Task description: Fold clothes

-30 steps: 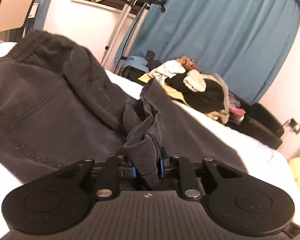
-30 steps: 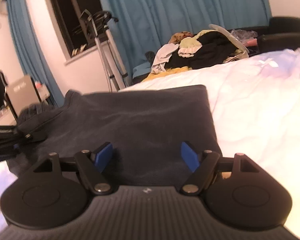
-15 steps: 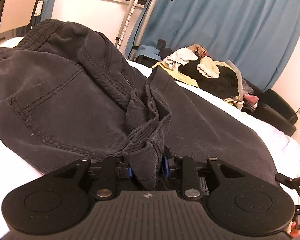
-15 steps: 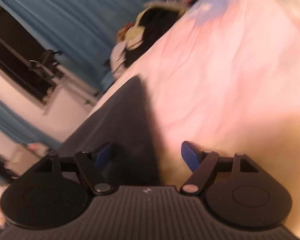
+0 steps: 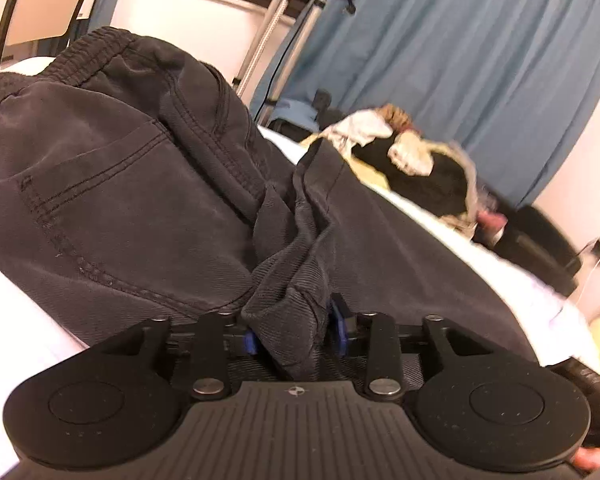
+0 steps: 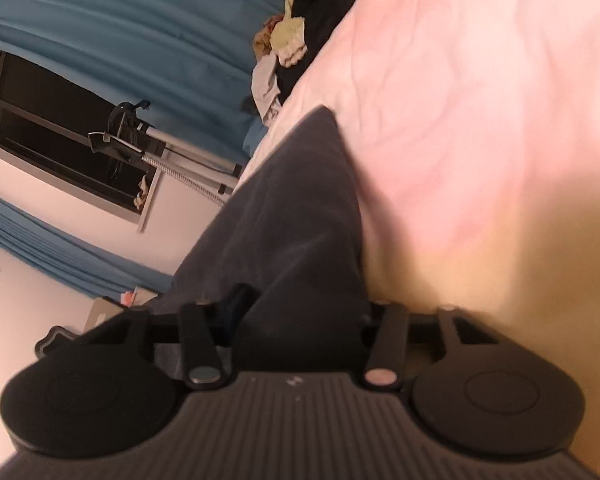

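Observation:
Dark grey trousers (image 5: 120, 200) lie spread on a white bed (image 5: 4, 320), waistband at the far left. My left gripper (image 5: 294, 336) sits low at their near edge. Its jaws are opening, and a bunched fold of the fabric stands loosely between the blue pads (image 5: 251, 340). In the right wrist view the picture is rolled and blurred. There the trouser leg (image 6: 284, 216) runs away from my right gripper (image 6: 304, 312). That gripper's jaws are closing around the leg's near end, which fills the gap and hides the right pad.
A heap of mixed clothes (image 5: 412, 168) lies beyond the bed in front of blue curtains (image 5: 460, 60). A metal stand (image 5: 276, 20) and a chair (image 5: 40, 8) stand by the window at the left. A black sofa (image 5: 540, 240) is at the right. Bare sheet (image 6: 460, 120) lies beside the leg.
The left jaws have spread apart around the fold they pinched. The right gripper has rolled sideways and dropped to the trouser leg's end, and its wide jaws have drawn in around it.

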